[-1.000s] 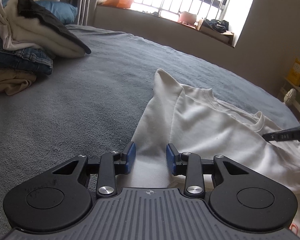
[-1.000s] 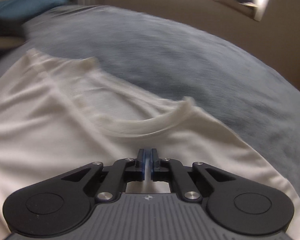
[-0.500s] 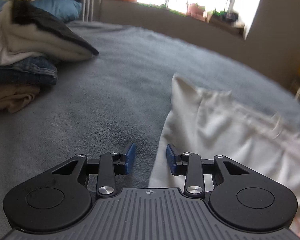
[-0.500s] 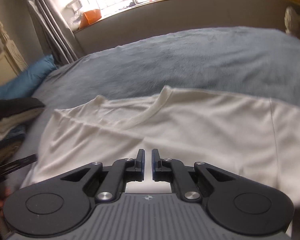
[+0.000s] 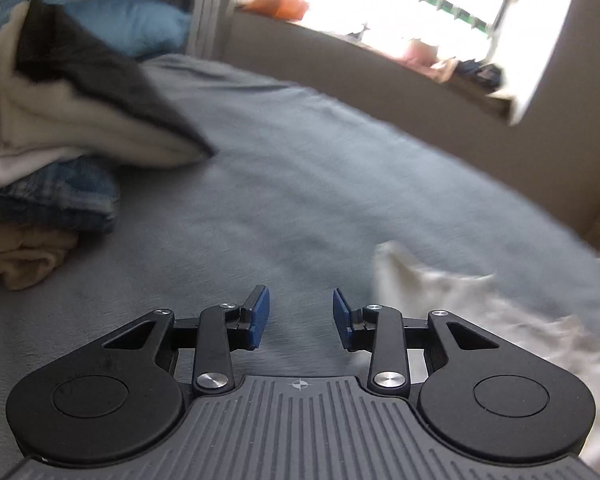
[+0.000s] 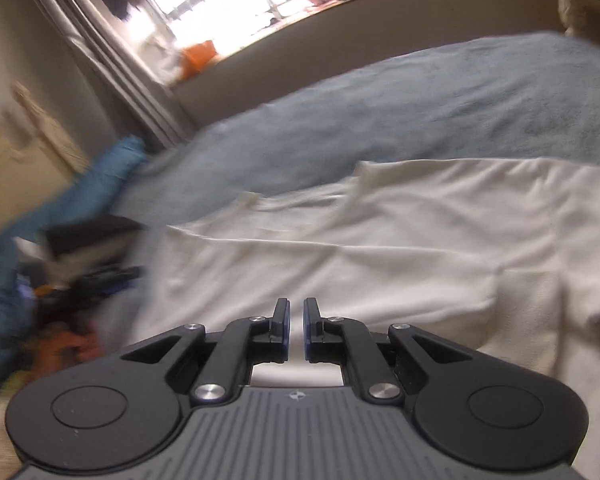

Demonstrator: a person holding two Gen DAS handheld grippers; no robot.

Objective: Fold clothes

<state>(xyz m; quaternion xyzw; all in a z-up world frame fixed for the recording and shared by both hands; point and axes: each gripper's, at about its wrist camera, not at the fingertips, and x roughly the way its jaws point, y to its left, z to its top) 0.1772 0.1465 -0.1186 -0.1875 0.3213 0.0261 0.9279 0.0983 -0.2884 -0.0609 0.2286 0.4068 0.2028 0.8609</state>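
Left tool (image 5: 300, 316) low over the blanket (image 5: 308, 184), level, jaws spread wide with bare blanket between the blue pads, gripping nothing. Right tool (image 6: 296, 328) tilted, rolled so the room leans, hanging over the shirt (image 6: 340, 256) with jaws nearly together, a narrow gap left between the pads and no cloth in it. One white shirt, spread flat on the bed, neckline towards the far side, with creases running across it; in the left view only its blurred corner (image 5: 440, 292) shows, just right of the tool, apart from the pads. One stack of clothes (image 5: 48, 148) at the left of the bed, well apart from the shirt: a dark piece on top, then white, then blue denim, then beige at the bottom. One blue pillow (image 5: 136, 28) behind the stack, by the wall. Grey-blue fleecy blanket covering the whole bed. One bright barred window (image 5: 412, 4) on the far wall, sill cluttered with an orange thing (image 6: 198, 54) and other small objects too blurred to name. Grey curtain (image 6: 112, 60) hanging at the window's left. Both views smeared by motion, the left side of the right view most of all.
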